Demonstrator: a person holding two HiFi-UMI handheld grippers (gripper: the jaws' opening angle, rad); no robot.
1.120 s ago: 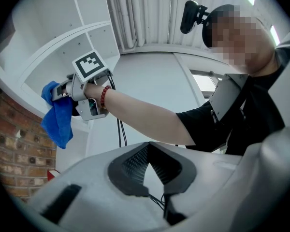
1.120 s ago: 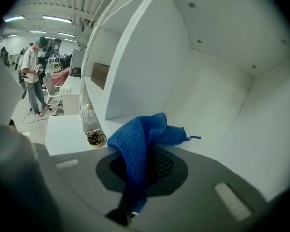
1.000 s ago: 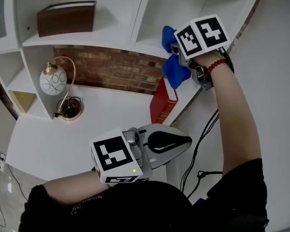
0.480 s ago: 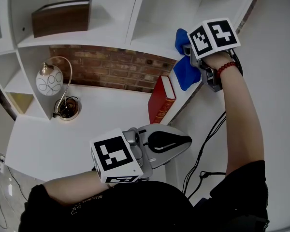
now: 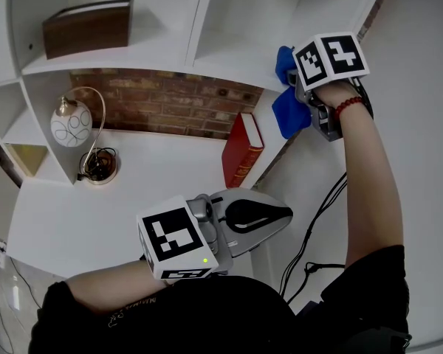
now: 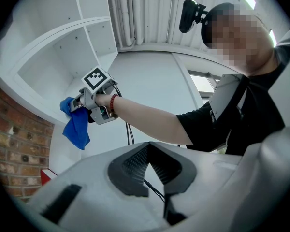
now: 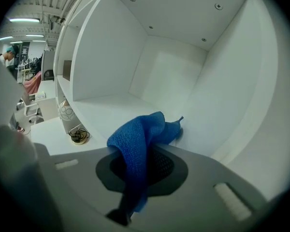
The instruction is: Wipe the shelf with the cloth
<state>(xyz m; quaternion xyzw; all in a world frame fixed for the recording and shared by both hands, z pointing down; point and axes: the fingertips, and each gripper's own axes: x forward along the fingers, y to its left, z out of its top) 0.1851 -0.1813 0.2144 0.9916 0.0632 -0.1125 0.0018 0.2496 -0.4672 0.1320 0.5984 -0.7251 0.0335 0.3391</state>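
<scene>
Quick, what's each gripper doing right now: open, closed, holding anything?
Left gripper: closed, holding nothing.
Right gripper: closed on the blue woven cloth.

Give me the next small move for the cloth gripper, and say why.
Probably draw the right gripper leftward, keeping the blue cloth pressed to the shelf floor. The gripper is shut on the cloth, whose tip sits near the compartment's right wall, so little room seems left that way, while bare floor stretches to the left.
</scene>
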